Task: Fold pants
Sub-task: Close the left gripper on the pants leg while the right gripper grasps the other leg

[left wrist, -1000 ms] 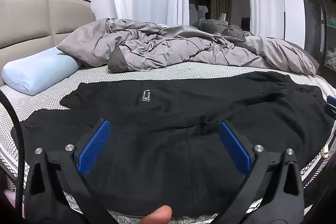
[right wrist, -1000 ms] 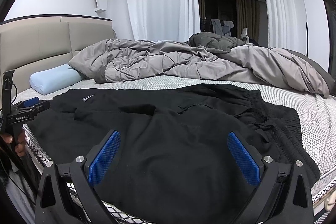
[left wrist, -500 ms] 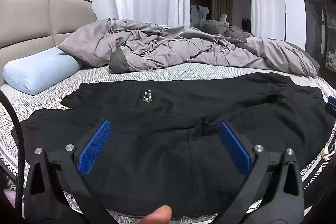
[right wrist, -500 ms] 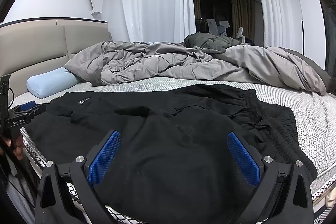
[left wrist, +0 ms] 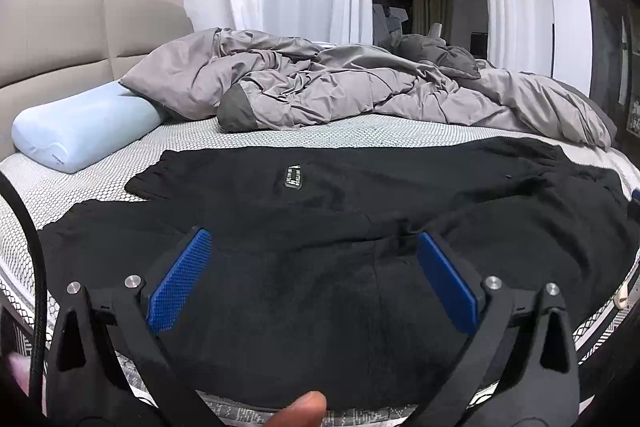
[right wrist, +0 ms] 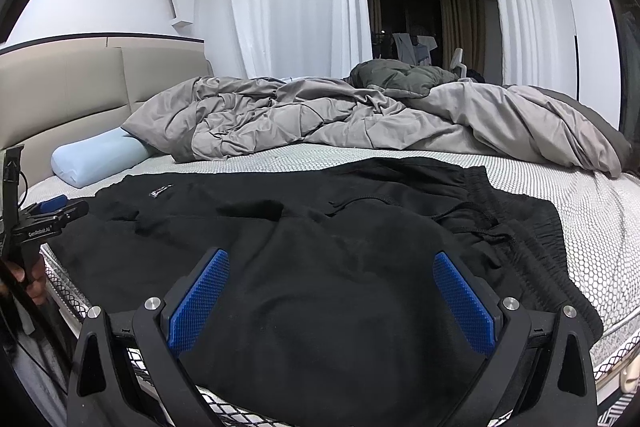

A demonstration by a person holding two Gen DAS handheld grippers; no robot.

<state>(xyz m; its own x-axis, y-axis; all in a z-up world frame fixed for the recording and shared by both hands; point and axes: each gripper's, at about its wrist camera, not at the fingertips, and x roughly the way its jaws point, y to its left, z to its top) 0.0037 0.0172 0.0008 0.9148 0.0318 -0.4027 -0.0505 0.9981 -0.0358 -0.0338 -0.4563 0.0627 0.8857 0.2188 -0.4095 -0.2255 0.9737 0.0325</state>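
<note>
black pants (left wrist: 320, 267) spread flat on the bed (left wrist: 80, 187), lying right under and ahead of both tongs. left tongs (left wrist: 310, 247) spread wide, holding nothing, over the leg end. right tongs (right wrist: 330, 267) also wide and holding nothing, over the waist end, drawstring waistband (right wrist: 500, 219) just to their right. grey duvet (left wrist: 360, 91) and blue pillow (left wrist: 80, 131) well beyond the pants.

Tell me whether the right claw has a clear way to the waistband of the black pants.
Probably yes. The right claw is open over the black pants, and the waistband lies uncovered to its right on the mattress.
</note>
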